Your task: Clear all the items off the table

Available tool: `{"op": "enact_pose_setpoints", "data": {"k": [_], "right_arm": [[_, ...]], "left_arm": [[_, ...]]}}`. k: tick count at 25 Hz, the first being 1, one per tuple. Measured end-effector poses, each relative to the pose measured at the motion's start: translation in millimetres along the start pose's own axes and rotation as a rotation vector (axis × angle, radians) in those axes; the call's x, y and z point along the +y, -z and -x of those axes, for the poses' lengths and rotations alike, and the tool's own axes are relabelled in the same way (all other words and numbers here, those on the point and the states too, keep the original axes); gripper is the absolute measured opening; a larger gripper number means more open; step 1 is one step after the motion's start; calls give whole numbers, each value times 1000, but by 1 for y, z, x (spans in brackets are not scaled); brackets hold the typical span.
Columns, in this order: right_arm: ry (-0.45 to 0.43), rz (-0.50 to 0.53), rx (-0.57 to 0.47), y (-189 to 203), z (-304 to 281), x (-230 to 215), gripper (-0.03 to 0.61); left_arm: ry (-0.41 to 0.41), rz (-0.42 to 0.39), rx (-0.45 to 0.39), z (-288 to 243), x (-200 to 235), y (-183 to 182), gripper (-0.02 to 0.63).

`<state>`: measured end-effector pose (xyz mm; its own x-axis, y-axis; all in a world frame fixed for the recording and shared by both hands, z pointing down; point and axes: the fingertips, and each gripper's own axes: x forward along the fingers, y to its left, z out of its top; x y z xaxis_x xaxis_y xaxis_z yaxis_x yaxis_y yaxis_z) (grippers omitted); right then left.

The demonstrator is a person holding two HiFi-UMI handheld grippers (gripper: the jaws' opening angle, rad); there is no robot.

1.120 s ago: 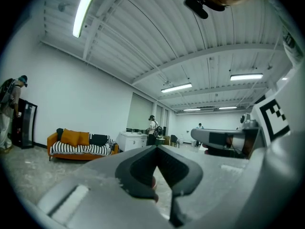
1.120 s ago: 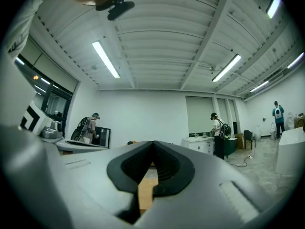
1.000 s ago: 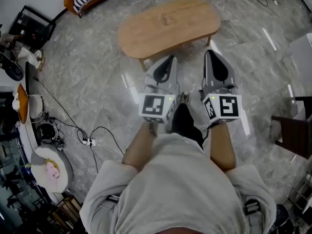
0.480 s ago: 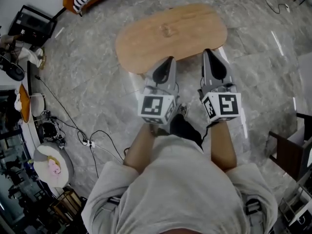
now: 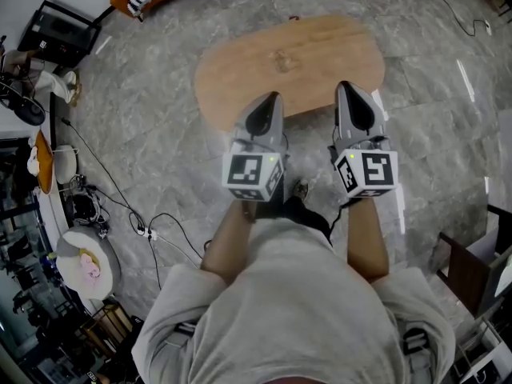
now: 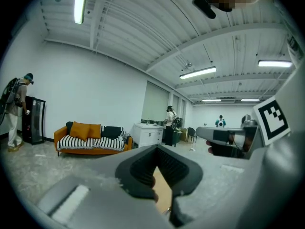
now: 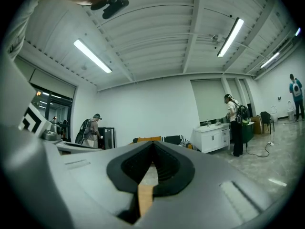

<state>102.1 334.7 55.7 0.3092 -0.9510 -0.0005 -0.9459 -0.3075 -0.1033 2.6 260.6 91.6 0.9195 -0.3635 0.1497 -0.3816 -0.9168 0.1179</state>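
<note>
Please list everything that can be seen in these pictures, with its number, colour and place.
Table: one, light wood, oval, upper middle of the head view; top looks bare.
Sofa: one, orange with striped cushions, left in the left gripper view.
Cabinet: one, white, right of the sofa.
People: three, standing in the background of the left gripper view.
Cables: several, black, low left in the head view.
Left gripper: one, grey, jaws together, empty.
Right gripper: one, grey, jaws together, empty.
Sweatshirt: one, light grey, worn by the person holding the grippers.
</note>
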Motion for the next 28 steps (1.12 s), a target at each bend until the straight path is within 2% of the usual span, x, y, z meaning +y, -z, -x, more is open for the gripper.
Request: {"op": "enact_pose_setpoints", "data": {"k": [6,10,16,19,22,25,28], "right_arm": [[45,4,41,16,-41,-17,6],[77,1,93,35,-68,-33,6],[46,12,160,70,-139,-13,6],[13,21,209,102,-168,-4,6],[-22,33,306,147,-180,-2,6],[-42,41,406,195,-195,-5,6],[-71,46,455,231,-215,4,6]], "left_arm": [[32,33,33,-47,31,8,21],[52,77,75,-79,46,26,21],[52,116,125,-120,107,50,21],[36,151,157,-140,137,75,21],[33,178,209,-149,151,108,21],[55,170,263,-153,161,139,21],[86,168,315,-148,174,173,21]]}}
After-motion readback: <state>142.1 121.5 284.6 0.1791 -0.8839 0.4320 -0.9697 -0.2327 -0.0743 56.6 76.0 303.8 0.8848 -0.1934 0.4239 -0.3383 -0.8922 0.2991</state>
